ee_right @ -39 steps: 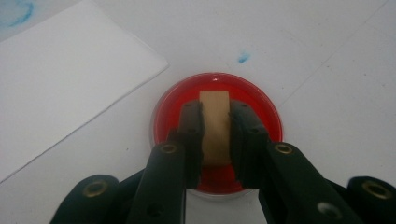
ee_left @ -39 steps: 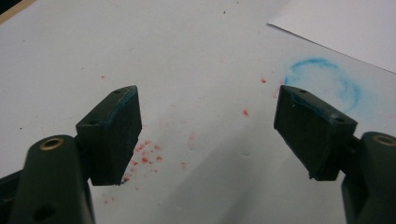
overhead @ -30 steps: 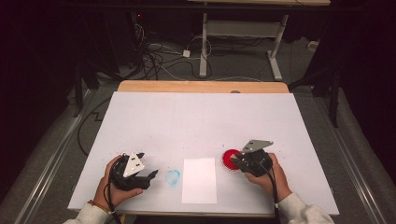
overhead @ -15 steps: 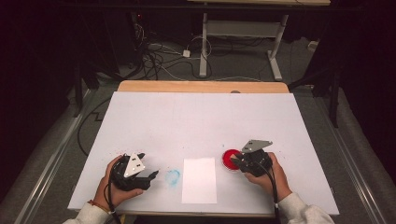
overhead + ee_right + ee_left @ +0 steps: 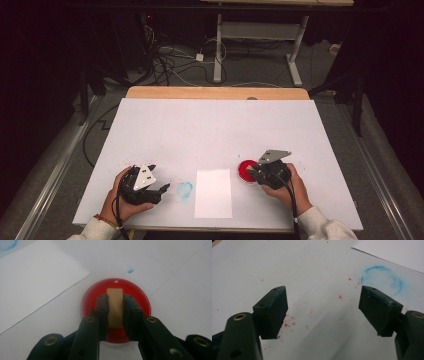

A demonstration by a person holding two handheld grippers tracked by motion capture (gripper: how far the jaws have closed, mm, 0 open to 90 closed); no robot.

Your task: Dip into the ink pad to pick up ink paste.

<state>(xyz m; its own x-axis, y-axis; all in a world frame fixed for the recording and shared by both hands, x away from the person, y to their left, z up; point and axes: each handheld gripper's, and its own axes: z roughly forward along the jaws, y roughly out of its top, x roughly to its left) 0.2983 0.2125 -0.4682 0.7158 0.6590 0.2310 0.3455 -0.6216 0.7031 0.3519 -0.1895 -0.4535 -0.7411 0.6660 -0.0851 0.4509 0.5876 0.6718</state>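
Tan block (image 5: 114,307) clamped in right tool (image 5: 115,305) — over red dish (image 5: 141,298).

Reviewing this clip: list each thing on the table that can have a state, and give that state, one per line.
Left claw: open, nothing between the jaws, over the bare table.
Right claw: shut on the tan block, held over the red dish.
Tan block: upright, clamped between the jaws.
Red dish: uncovered, filled with red liquid, beside the paper.
Paper sheet: flat, blank.
Blue ring mark: smudged on the table.
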